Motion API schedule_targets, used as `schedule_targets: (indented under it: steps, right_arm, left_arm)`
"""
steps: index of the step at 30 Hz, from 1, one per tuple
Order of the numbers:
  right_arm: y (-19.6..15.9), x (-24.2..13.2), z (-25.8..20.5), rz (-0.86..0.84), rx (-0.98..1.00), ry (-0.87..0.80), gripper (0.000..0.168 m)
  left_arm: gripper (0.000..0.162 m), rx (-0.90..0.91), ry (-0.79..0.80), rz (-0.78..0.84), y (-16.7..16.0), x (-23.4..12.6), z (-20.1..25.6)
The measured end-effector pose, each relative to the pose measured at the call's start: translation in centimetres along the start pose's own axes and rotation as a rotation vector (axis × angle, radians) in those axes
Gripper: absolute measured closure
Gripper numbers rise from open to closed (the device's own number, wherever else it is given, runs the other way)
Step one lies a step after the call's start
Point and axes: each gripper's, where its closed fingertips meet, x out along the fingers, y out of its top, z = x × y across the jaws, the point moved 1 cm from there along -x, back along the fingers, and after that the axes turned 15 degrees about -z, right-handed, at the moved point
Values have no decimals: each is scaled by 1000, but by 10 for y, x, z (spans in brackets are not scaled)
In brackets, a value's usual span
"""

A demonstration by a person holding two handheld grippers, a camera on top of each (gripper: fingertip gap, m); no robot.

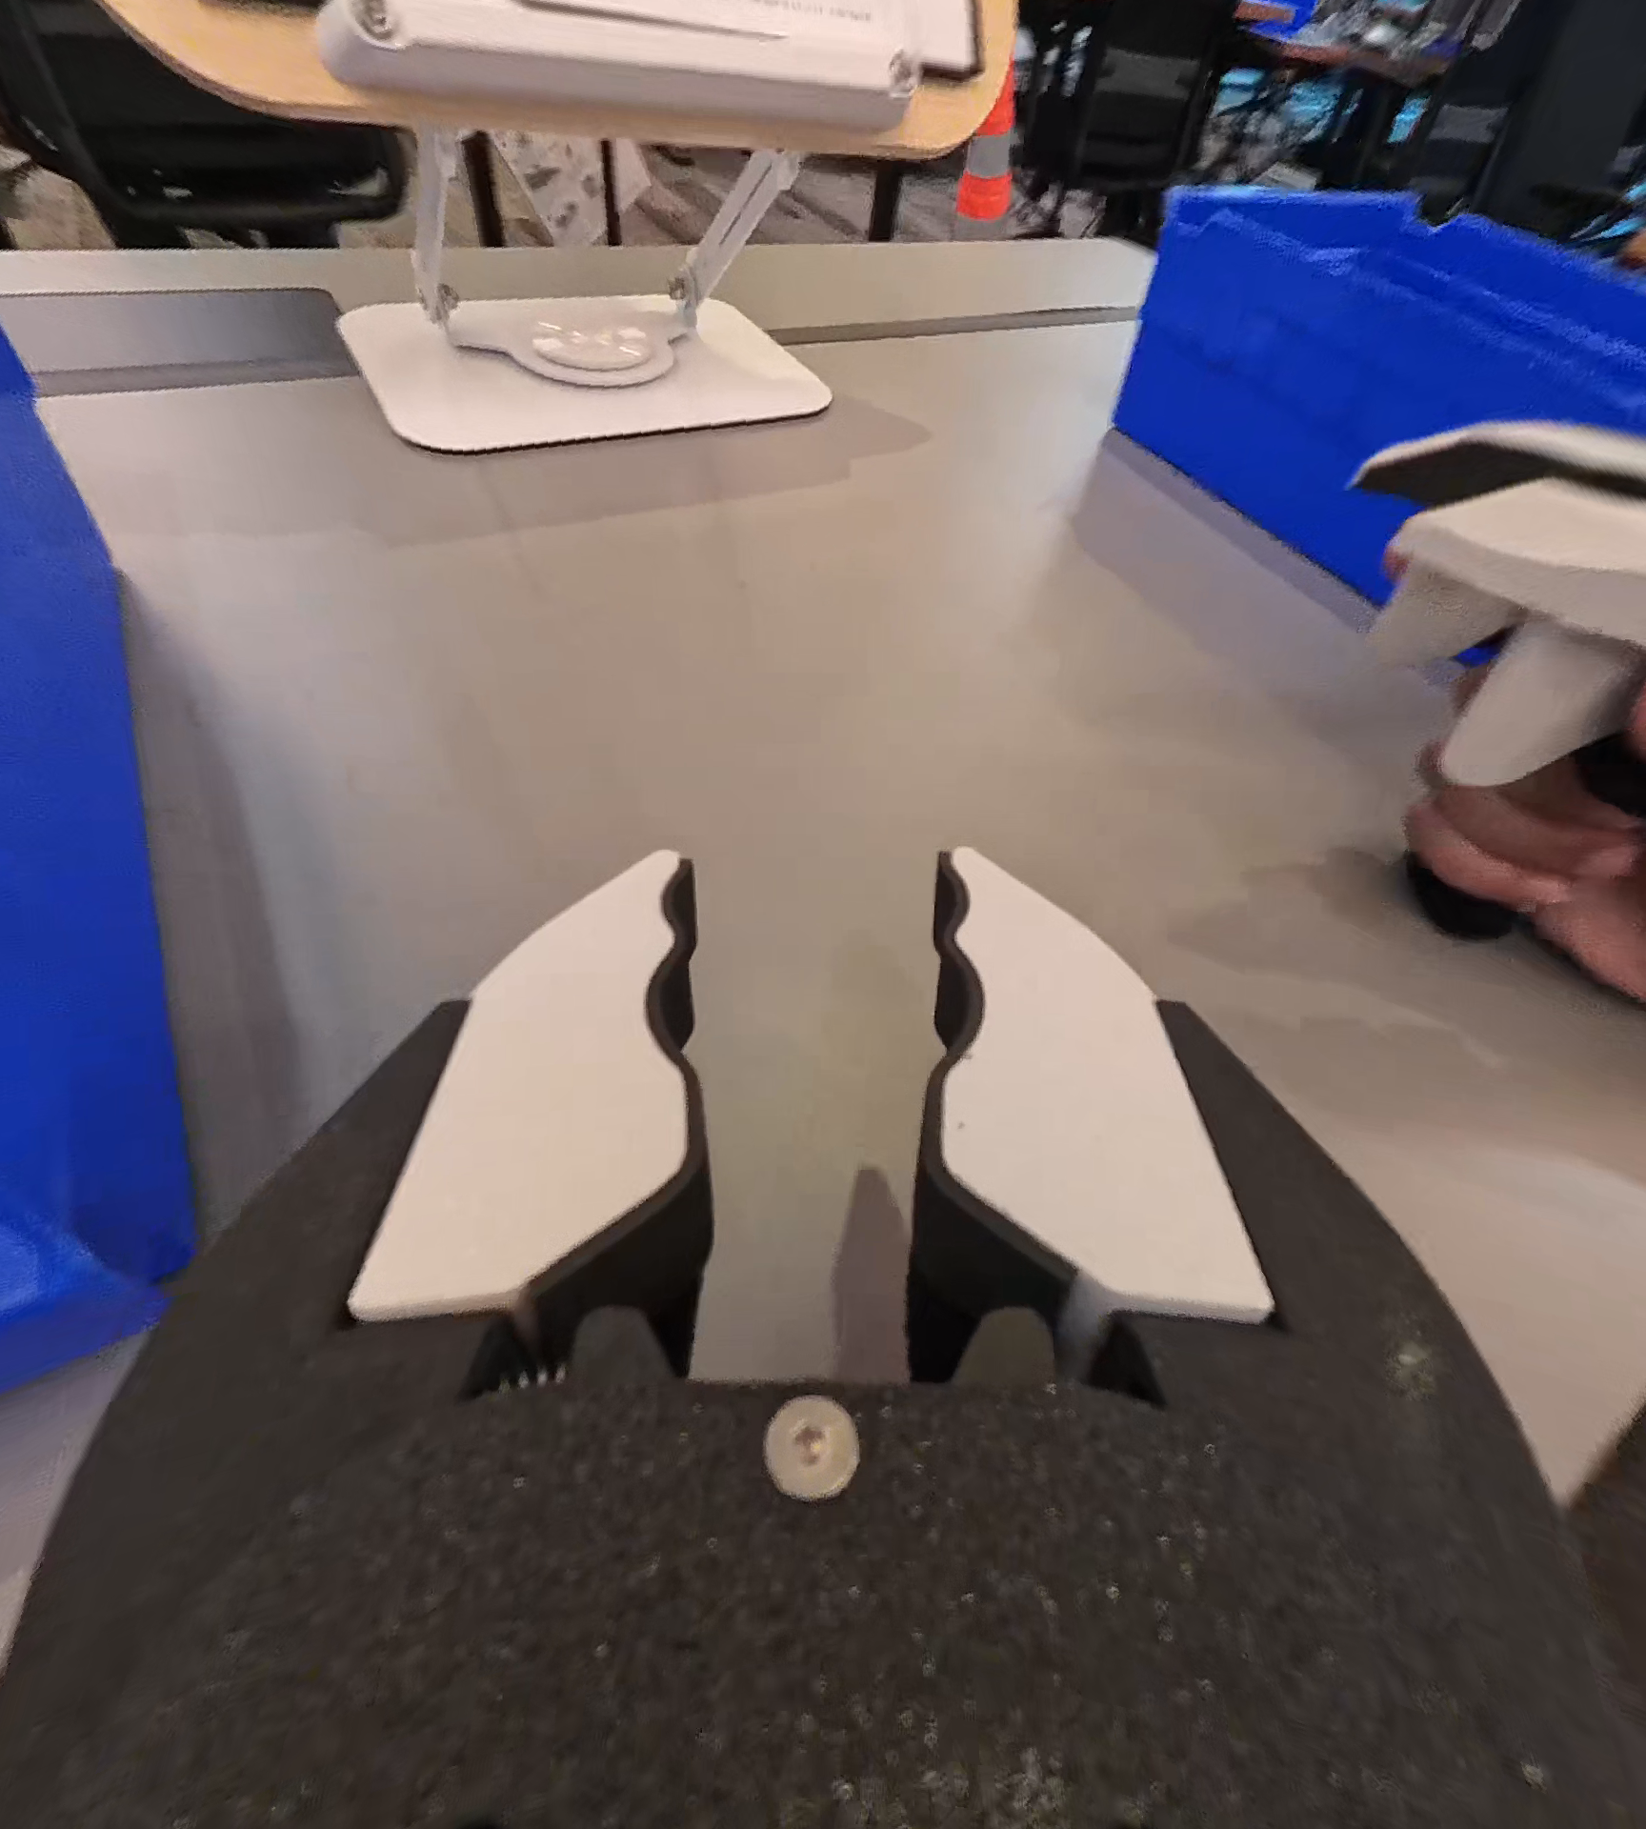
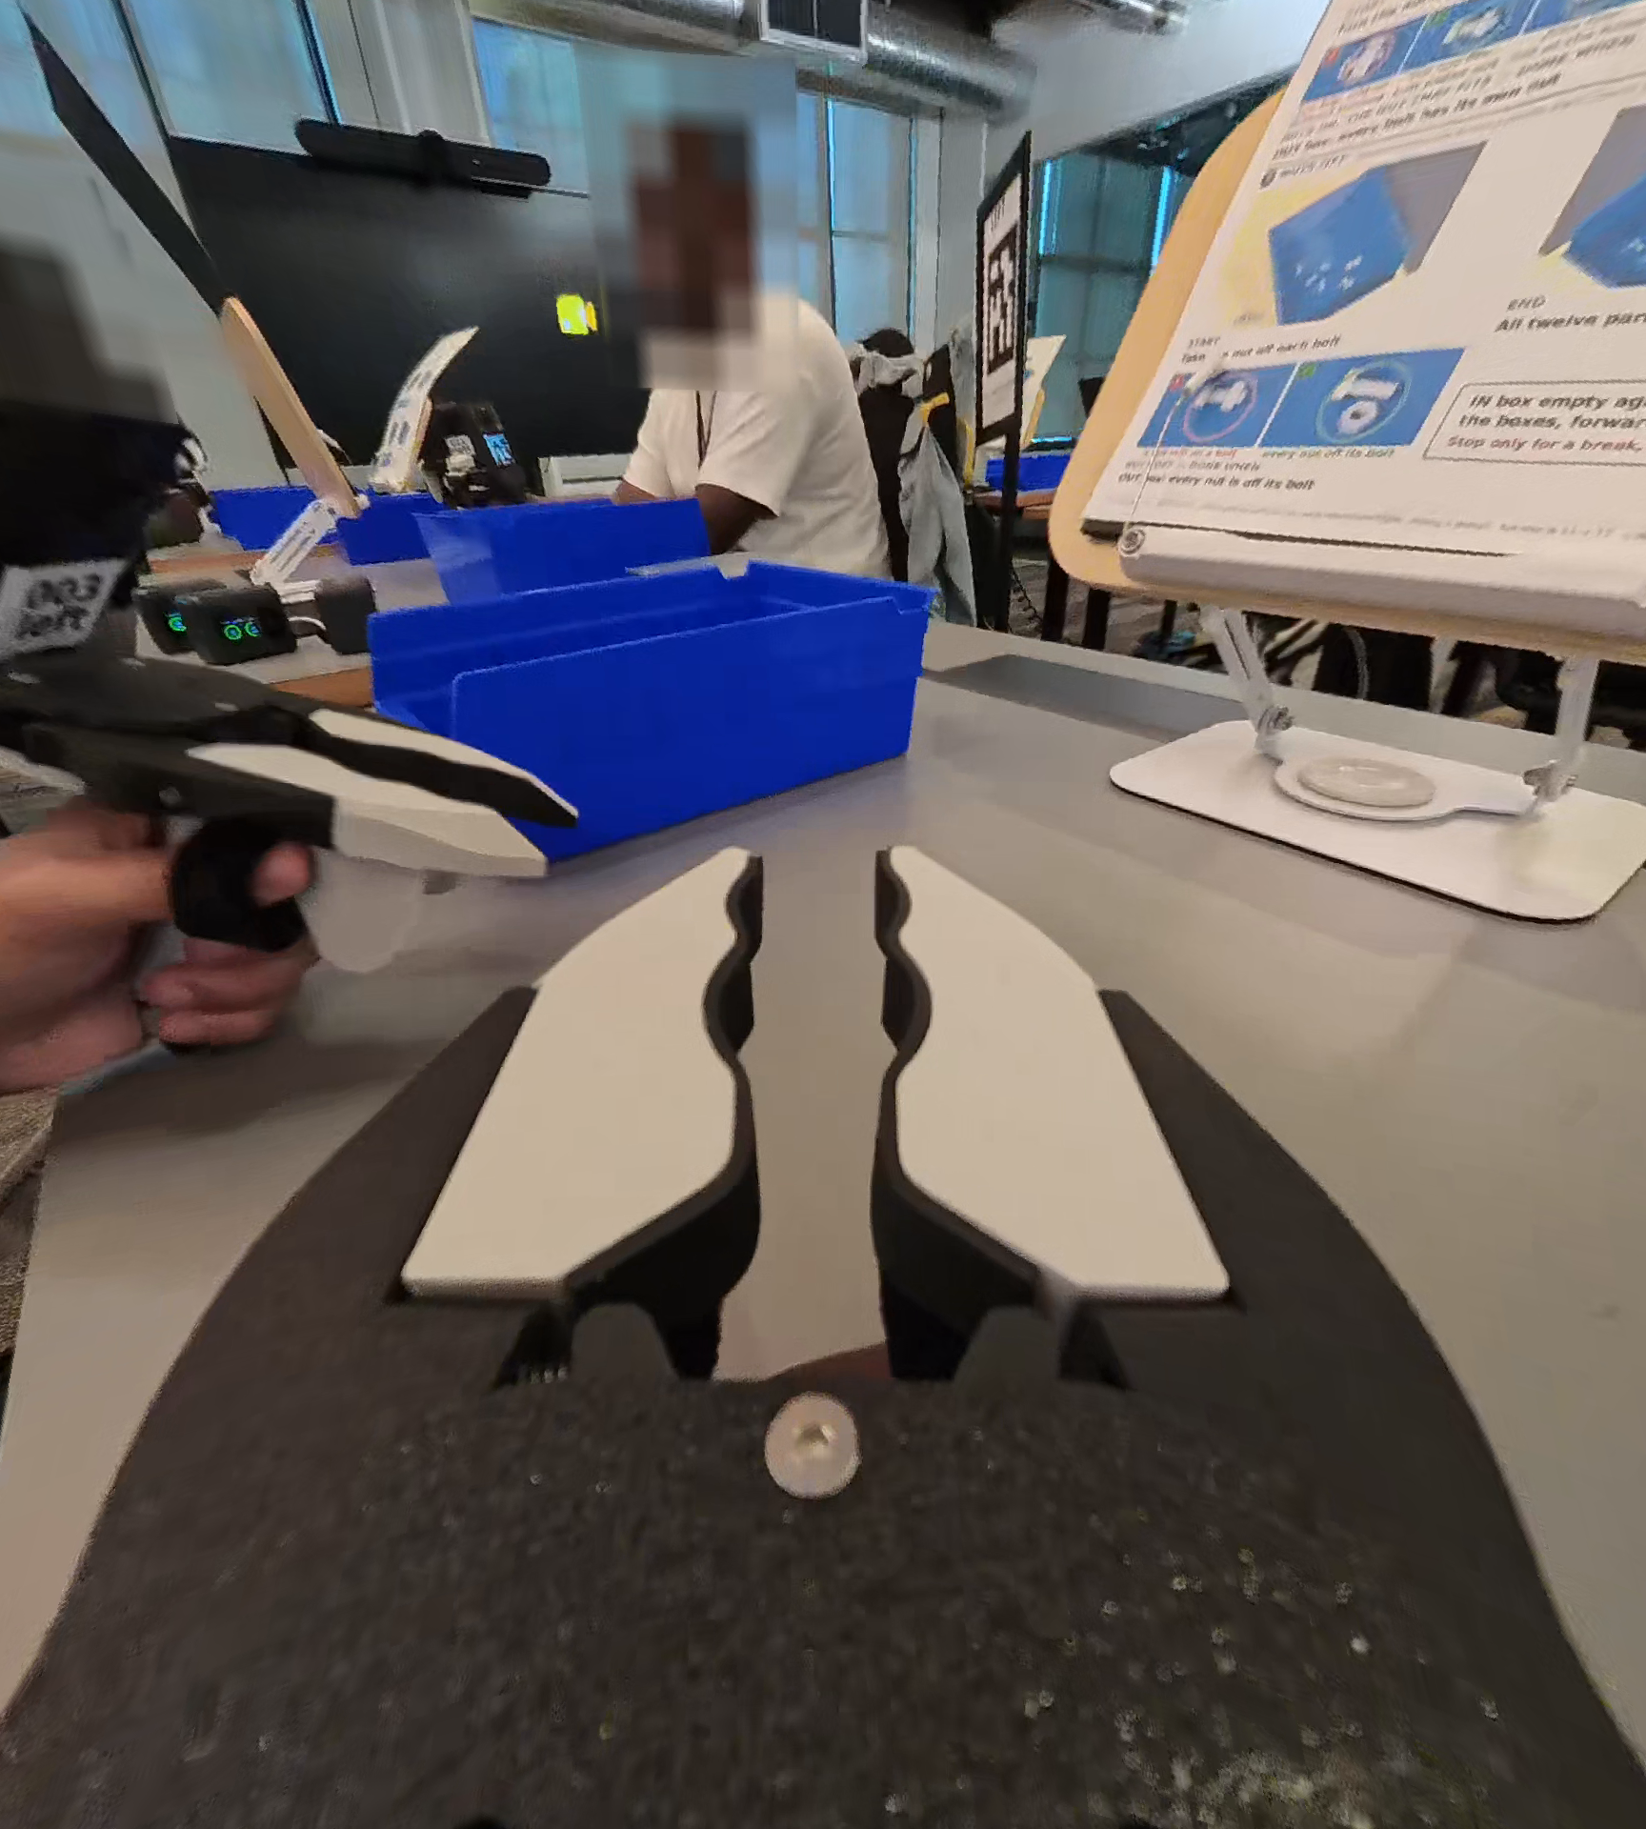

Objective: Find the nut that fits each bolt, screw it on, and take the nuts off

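No nut or bolt shows in either view. My left gripper (image 1: 814, 871) is open and empty, held over the bare grey table (image 1: 700, 643). My right gripper (image 2: 819, 866) is open with a narrower gap and empty, also over the table (image 2: 1294, 1089). The right gripper also shows at the right edge of the left wrist view (image 1: 1373, 475), held by a hand. The left gripper also shows at the left of the right wrist view (image 2: 552, 831), held by a hand. A blue bin (image 1: 1344, 376) stands at the right and another blue bin (image 1: 8, 792) at the left; their insides are hidden.
A white stand (image 1: 591, 376) holding an instruction sheet sits at the table's far middle; it also shows in the right wrist view (image 2: 1393, 821). The left blue bin shows in the right wrist view (image 2: 680, 713). A person sits at another table behind it.
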Motion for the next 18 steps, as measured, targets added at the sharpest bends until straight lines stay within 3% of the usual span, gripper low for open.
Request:
schedule_targets:
  steps: [4,8,12,18]
  right_arm:
    - [-2,1,3,-14,35,15,147]
    - [-2,1,1,-17,21,16,147]
    - [-2,3,-2,-21,-8,12,147]
    - [0,2,6,2,35,5,149]
  left_arm:
    - [121,12,37,-10,38,-57,-30]
    - [111,-86,120,-245,54,-105,-120]
    - [117,28,262,-444,56,-106,-200]
    - [118,157,215,-739,38,-71,-245]
